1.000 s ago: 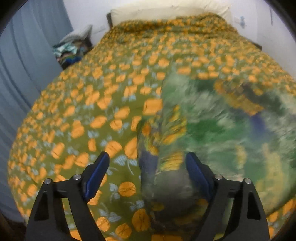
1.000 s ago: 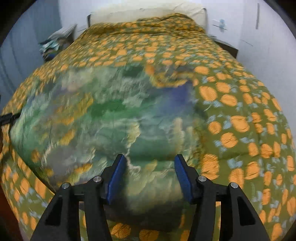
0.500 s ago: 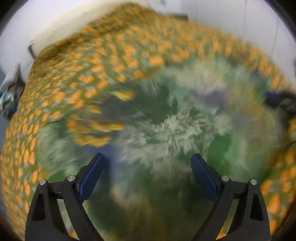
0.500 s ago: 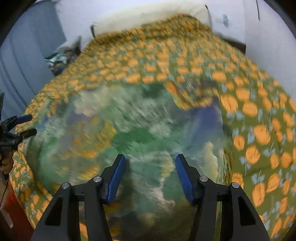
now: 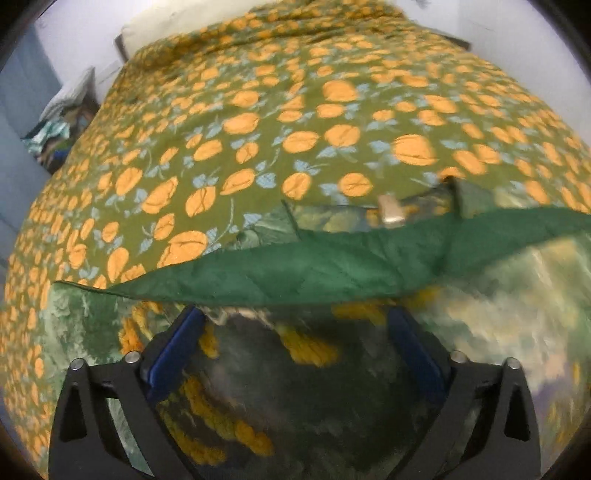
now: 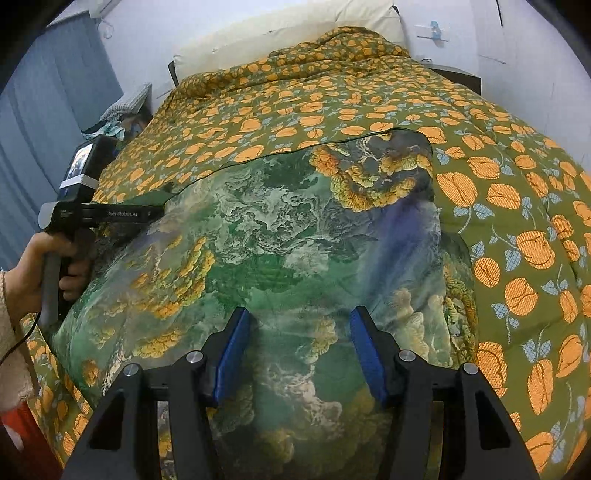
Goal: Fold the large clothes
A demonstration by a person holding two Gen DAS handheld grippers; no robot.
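Observation:
A large green garment (image 6: pixel 280 251) with white swirls and yellow-orange flowers lies spread on the bed. In the left wrist view its dark green hem (image 5: pixel 332 266) runs across the frame, with the printed cloth (image 5: pixel 258 387) below it. My left gripper (image 5: pixel 295 325) is open, its blue pads either side of the cloth near the hem. It also shows in the right wrist view (image 6: pixel 159 206) at the garment's left edge. My right gripper (image 6: pixel 299 332) is open over the garment's near edge.
The bed carries an olive bedspread (image 6: pixel 517 229) with orange flowers. A cream pillow (image 6: pixel 288 33) lies at the head. A heap of clothes (image 5: pixel 55 125) sits by the blue curtain on the left. A dark nightstand (image 6: pixel 458 75) stands at the back right.
The left gripper swung over the garment and now sits at its hem. The garment lies spread flatter. The right gripper stayed open at the near edge.

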